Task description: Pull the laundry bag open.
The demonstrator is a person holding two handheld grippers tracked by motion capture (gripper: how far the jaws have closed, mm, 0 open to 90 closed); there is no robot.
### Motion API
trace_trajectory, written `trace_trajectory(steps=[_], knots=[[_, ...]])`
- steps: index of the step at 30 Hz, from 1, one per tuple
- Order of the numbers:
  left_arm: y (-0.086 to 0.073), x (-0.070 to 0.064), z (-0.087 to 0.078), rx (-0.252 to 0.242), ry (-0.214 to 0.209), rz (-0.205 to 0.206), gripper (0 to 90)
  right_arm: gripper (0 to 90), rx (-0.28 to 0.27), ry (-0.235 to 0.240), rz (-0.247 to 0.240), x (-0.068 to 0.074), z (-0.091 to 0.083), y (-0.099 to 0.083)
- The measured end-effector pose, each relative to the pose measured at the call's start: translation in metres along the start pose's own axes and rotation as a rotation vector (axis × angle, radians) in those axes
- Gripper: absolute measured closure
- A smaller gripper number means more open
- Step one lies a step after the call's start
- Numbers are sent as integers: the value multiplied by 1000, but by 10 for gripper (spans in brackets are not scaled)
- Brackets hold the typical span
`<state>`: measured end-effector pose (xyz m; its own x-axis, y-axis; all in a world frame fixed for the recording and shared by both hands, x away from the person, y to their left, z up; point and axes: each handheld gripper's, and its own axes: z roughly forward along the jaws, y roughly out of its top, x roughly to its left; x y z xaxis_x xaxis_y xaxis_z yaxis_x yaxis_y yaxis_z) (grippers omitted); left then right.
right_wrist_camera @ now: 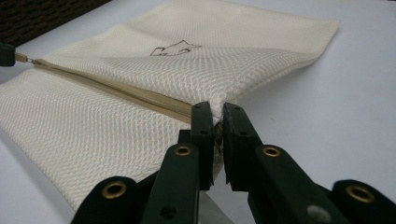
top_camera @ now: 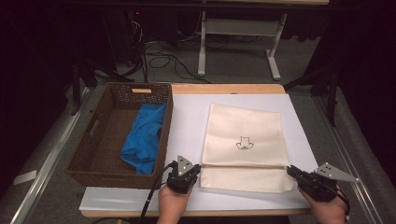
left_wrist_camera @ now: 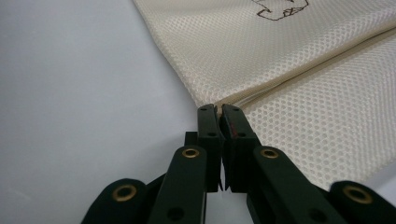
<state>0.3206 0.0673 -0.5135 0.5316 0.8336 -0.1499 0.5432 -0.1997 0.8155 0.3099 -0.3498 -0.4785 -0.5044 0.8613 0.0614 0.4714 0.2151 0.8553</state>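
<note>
Leftmost on the table stands a dark brown woven wicker basket point(top_camera: 95, 154), rectangular, with a handle slot in its far wall; a crumpled bright blue cloth point(top_camera: 144, 137) lies inside it, against the right-hand wall and the basket floor. Just right of the basket, a white sheet point(top_camera: 187, 116) covers most of the pale wooden tabletop point(top_camera: 224, 88), whose bare far edge shows beyond the sheet.

On the sheet lies a cream mesh zip bag point(top_camera: 243, 140), flat, with a small dark line drawing near its middle and a zip seam running across its near part. The left gripper point(top_camera: 192, 171), held in a hand at the near edge, sits at the bag's near left corner; in the left gripper view its jaws are pressed together right at the left end of the zip seam point(left_wrist_camera: 280, 79), apparently on the small zip pull, though the pull itself is hidden between them. The right gripper point(top_camera: 292, 171) sits at the bag's near right side; in the right gripper view its jaws are clamped on a pinch of mesh at the right end of the zip.

Beyond the table, the grey floor point(top_camera: 243, 60) carries loose black cables point(top_camera: 163, 60) and the white metal legs of another table point(top_camera: 273, 60), with darkness around.
</note>
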Motion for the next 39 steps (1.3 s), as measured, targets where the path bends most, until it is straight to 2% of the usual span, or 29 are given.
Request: trace_trajectory(steps=[4,5,6,8,11,14,19,21,24,26,27,28,30,33,39], knots=[[1,-2,4,3,-5,15,870,843,35,-6,8,-4,5,-4],[2,-3,4,1,-7,13,869,836,75,-4,13,-6,10,-8],[2,-3,4,2,-8,13,869,836,75,-4,13,-6,10,-8],[1,-3,5,18,-13,21,869,820,120,-8,23,-6,14,-12],[-1,-3,6,28,-12,24,866,812,141,-19,25,-5,15,-16],[-3,-5,6,39,-5,35,863,801,168,-25,7,-4,17,-19],[-4,-6,7,49,2,44,858,786,177,-25,20,-4,17,-20],[-4,-7,7,51,12,46,837,763,173,-25,21,-4,16,-20],[-4,-7,6,44,20,41,742,699,149,-22,22,-4,13,-19],[-3,-6,6,39,33,42,723,684,139,-22,20,-4,12,-18],[-3,-7,6,37,29,35,703,670,131,-21,21,-3,11,-17],[-3,-6,5,34,26,33,667,639,109,-21,1,-2,10,-16],[-2,-7,4,24,25,32,648,622,106,-19,1,-1,9,-16],[-1,-9,2,8,27,38,576,567,72,-10,-16,1,8,-14],[0,-11,-1,-15,21,50,499,503,14,-10,-43,0,6,-12]])
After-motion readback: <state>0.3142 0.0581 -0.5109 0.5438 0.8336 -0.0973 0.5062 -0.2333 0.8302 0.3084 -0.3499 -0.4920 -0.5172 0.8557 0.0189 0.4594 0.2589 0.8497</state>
